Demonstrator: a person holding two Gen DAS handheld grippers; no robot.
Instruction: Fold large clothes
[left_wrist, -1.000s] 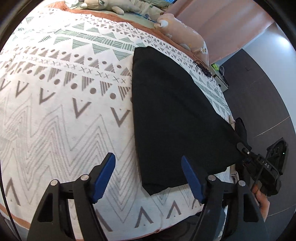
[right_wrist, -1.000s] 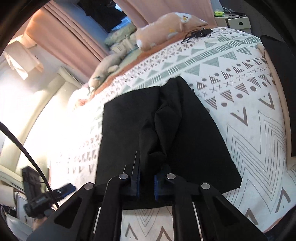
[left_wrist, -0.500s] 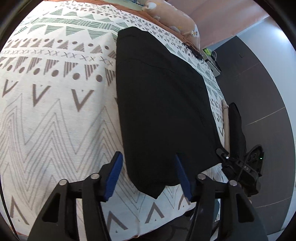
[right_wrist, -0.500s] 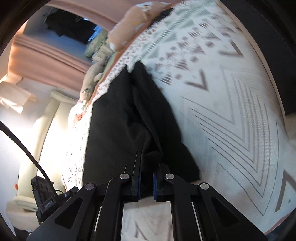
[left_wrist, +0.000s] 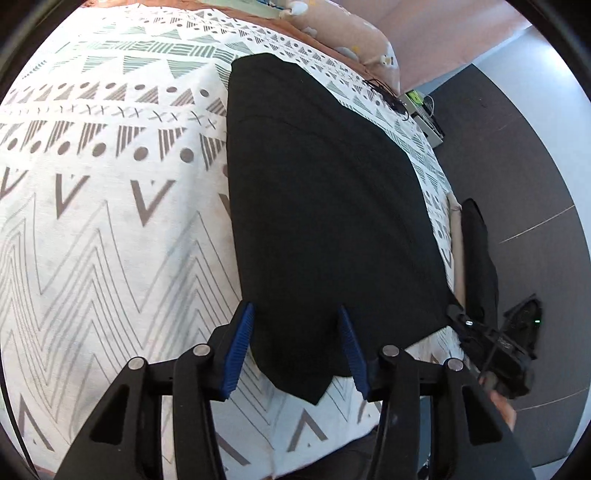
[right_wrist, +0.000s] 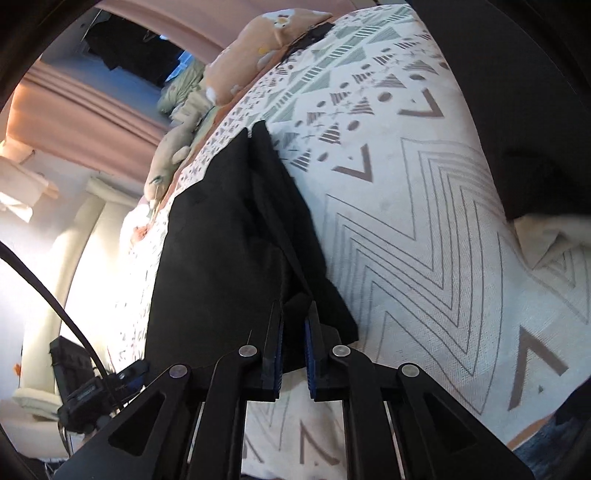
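garment: black, lay flat on bed, near corner at bed's near edge | left gripper: fingers half-wide, straddled near-left corner, had just narrowed | right gripper: fingers narrow, just easing apart, raised fold between them

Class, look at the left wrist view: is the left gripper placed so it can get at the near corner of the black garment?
Probably yes. The left gripper hangs with its jaws apart, straddling the black garment at its near corner on the patterned bedspread, with nothing in between.
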